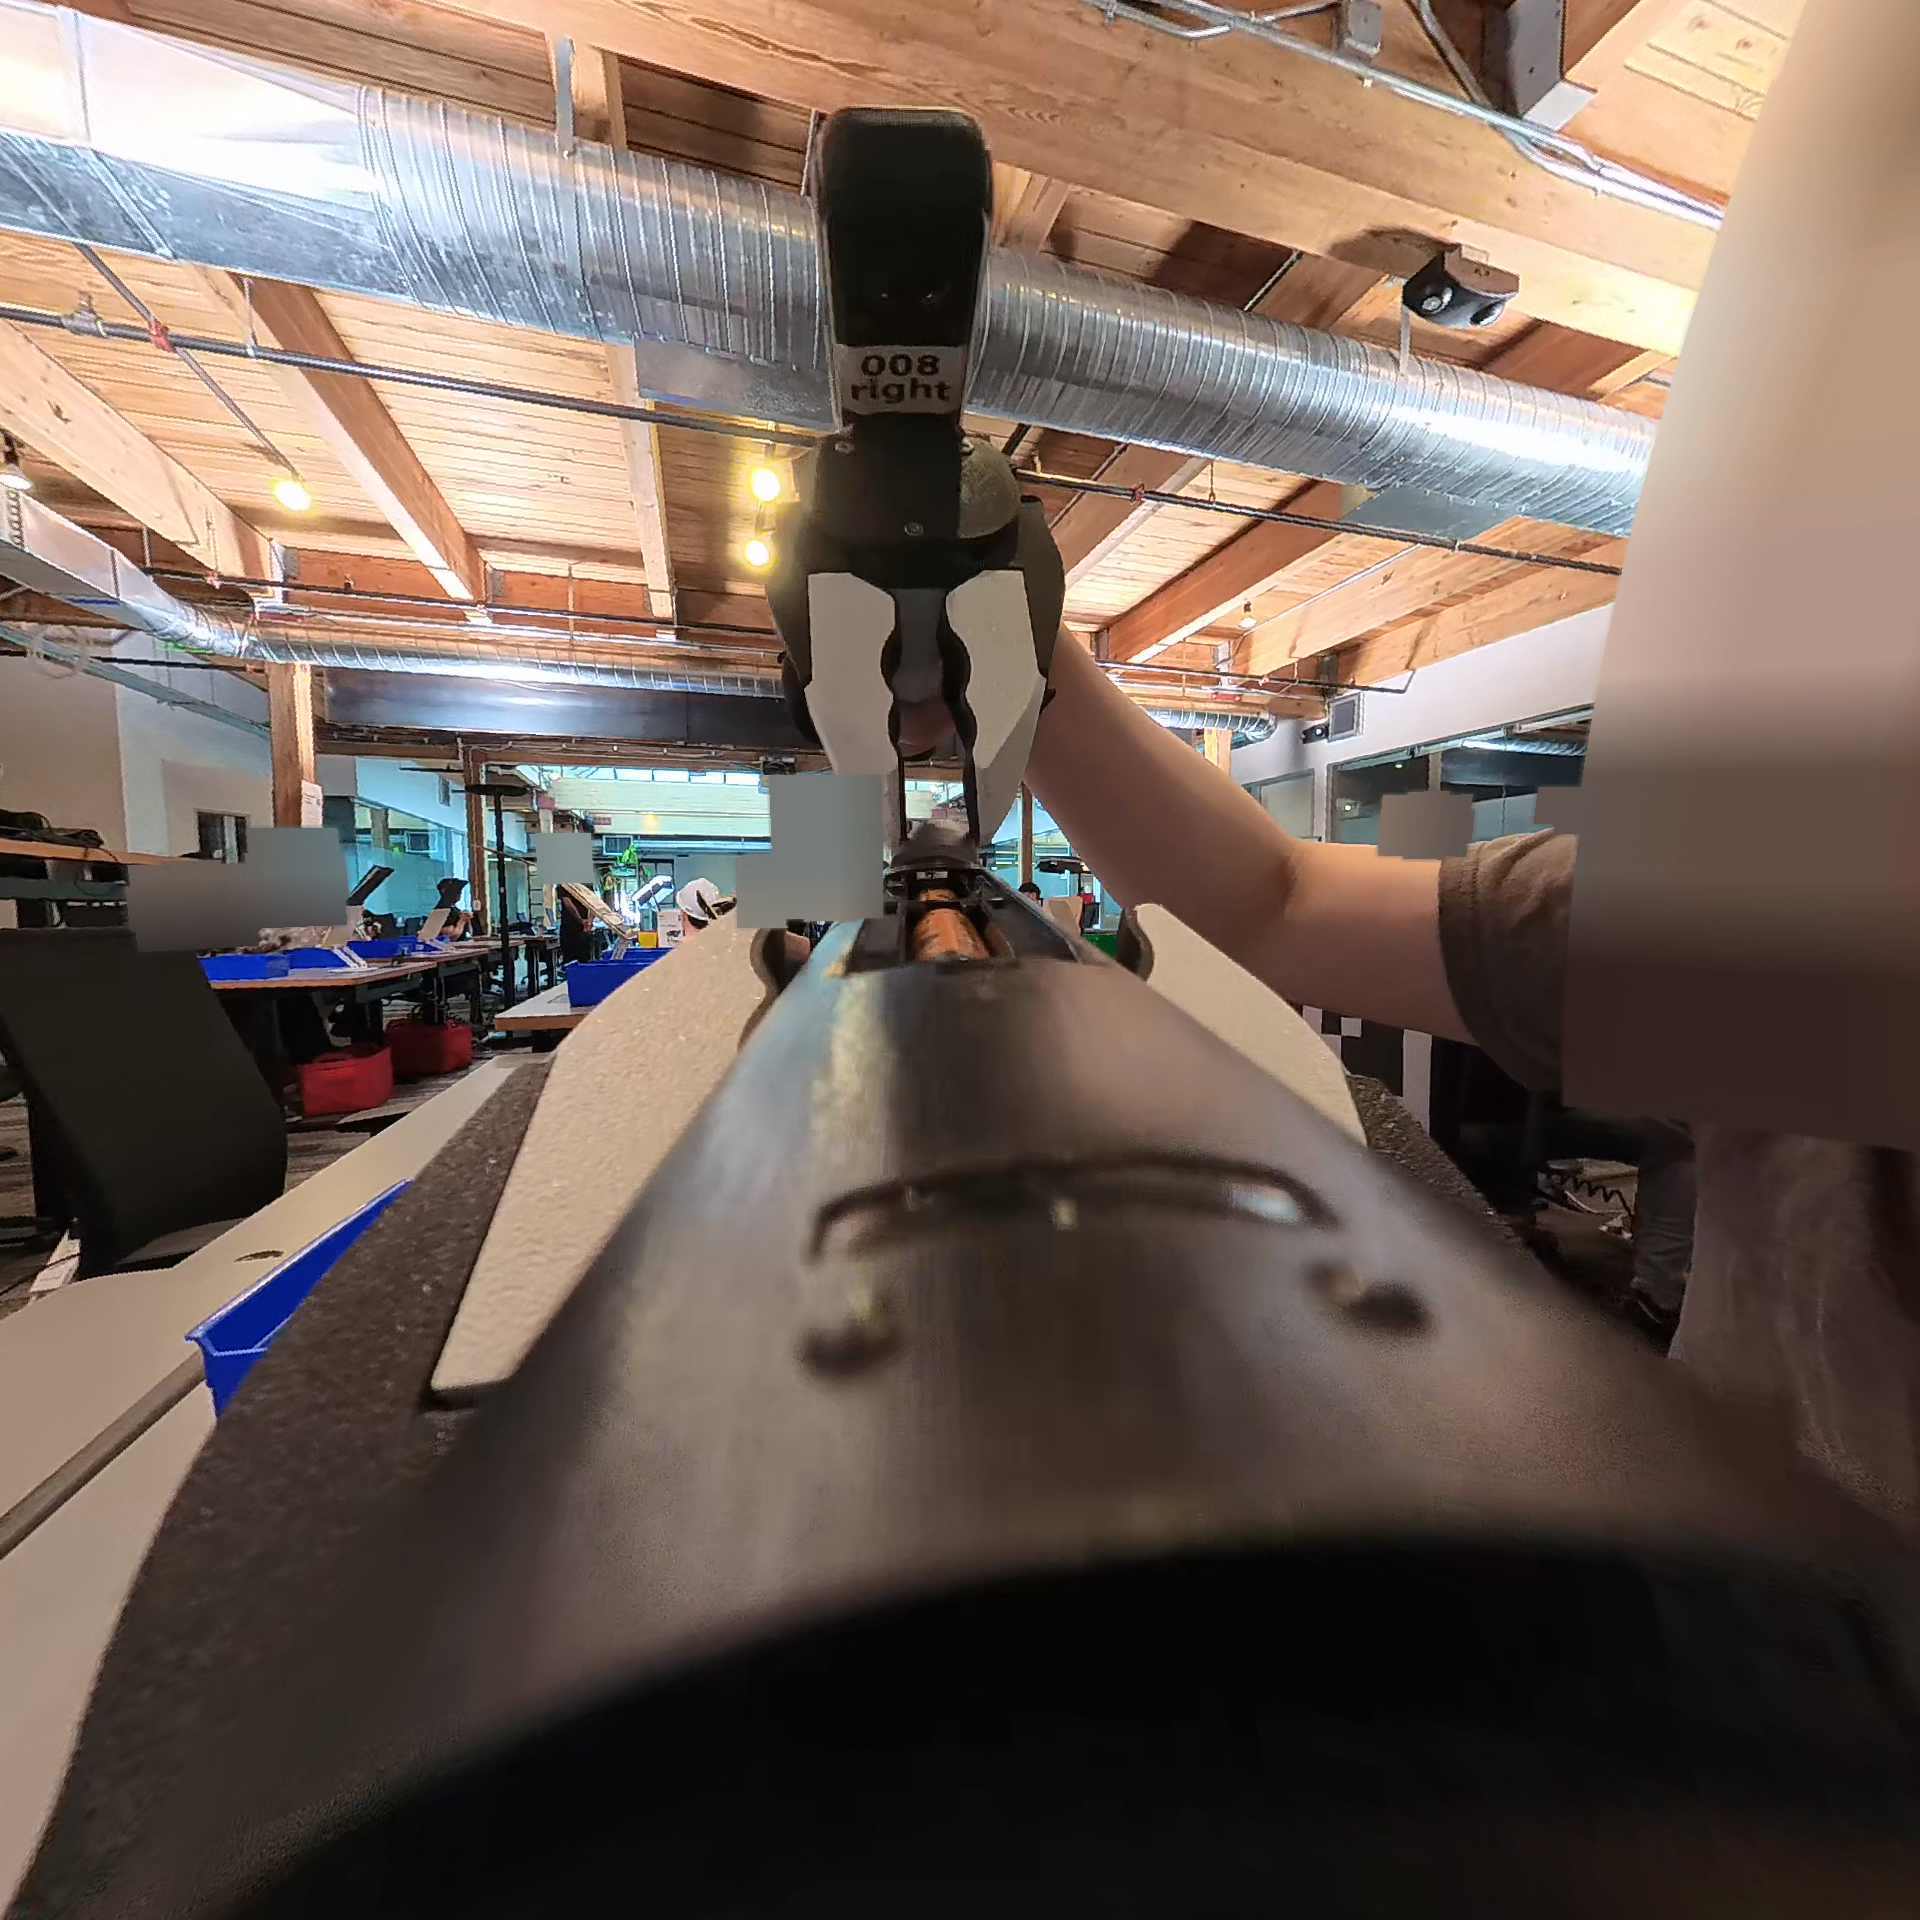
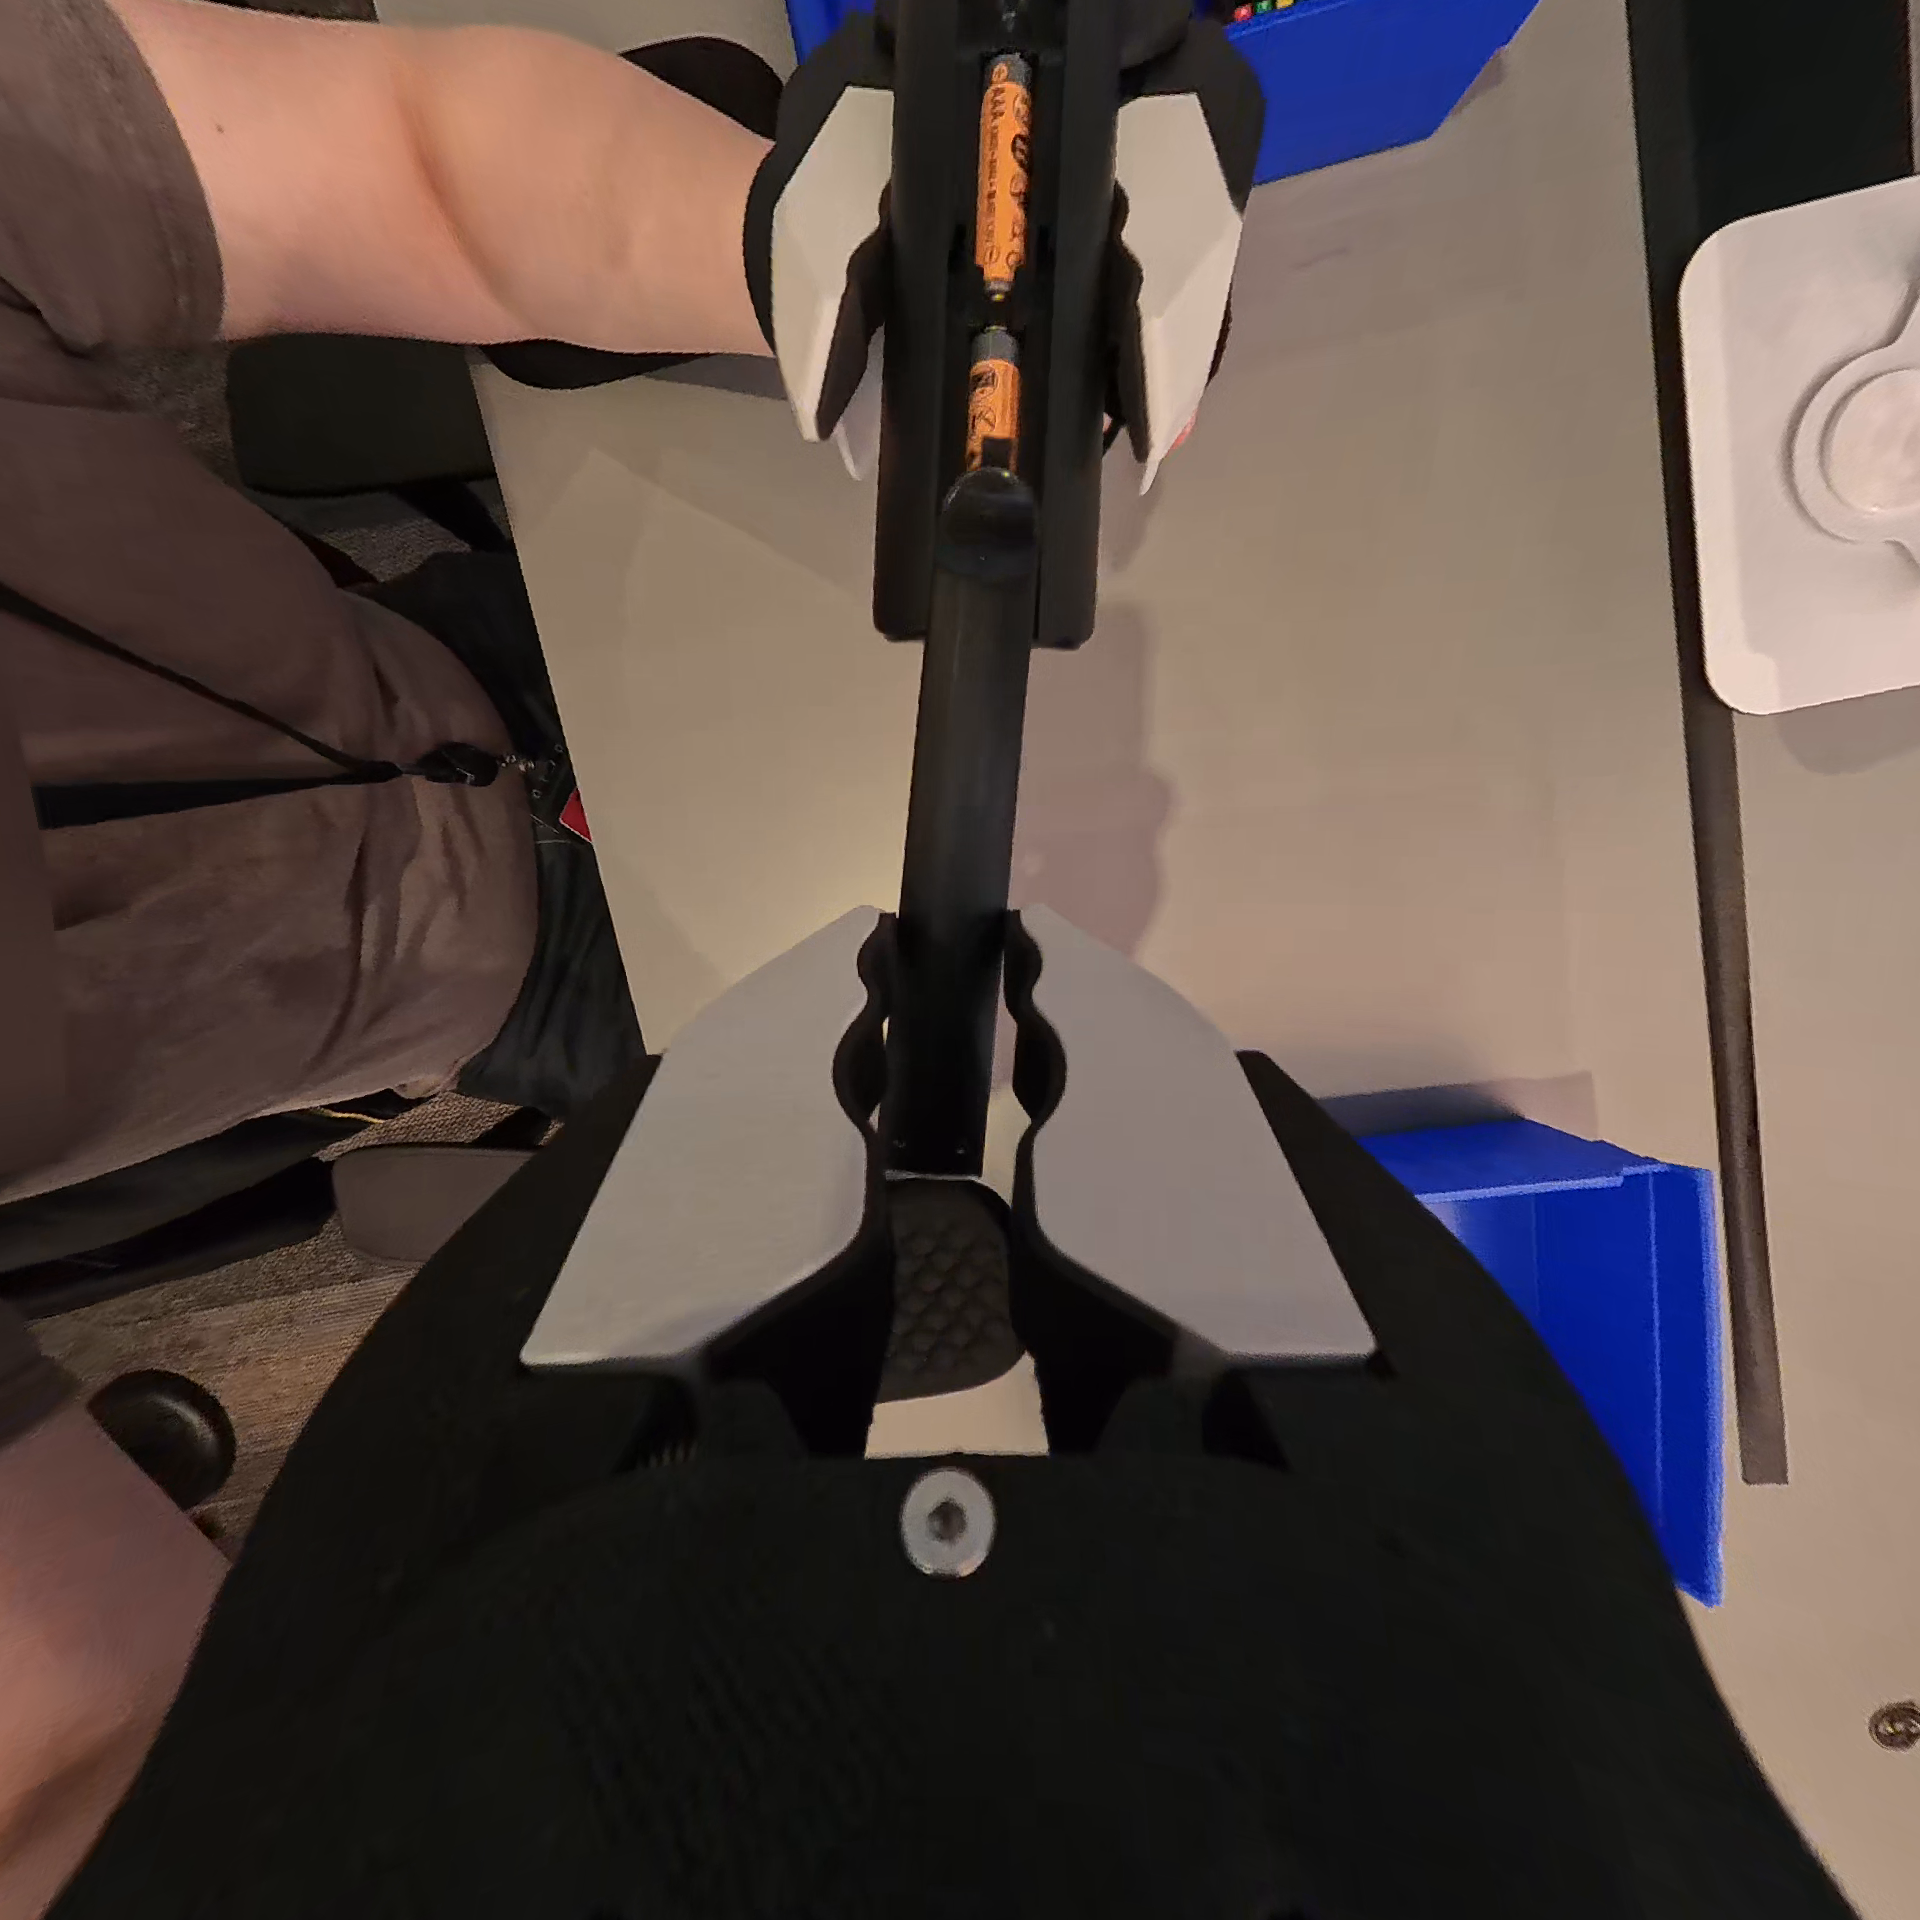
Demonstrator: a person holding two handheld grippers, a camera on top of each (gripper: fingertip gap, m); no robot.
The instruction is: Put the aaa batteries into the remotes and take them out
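Above the pale counter (image 2: 1351,727), the black remote (image 2: 982,312) is held in mid-air with its battery bay facing up, clamped across its width by the left gripper (image 2: 997,457), fingers closed onto both long sides. Two orange AAA batteries (image 2: 1003,177) sit end to end in the open bay, the nearer one partly covered by a small black tab. The right gripper (image 2: 943,935) has its fingers pinched shut on a long black tool (image 2: 961,779), looks like a pry stick or the battery cover, honestly can't tell which, and its far end touches the remote's near edge. Plenty of bare counter under all this. A blue bin (image 2: 1558,1299) sits low on the right near the counter seam, another blue bin (image 2: 1351,83) is cut off at the top, and a white plastic tray (image 2: 1766,468) runs off the right edge. In the left wrist view the remote's body fills most of the frame, blurry up close, with only a sliver of battery showing.
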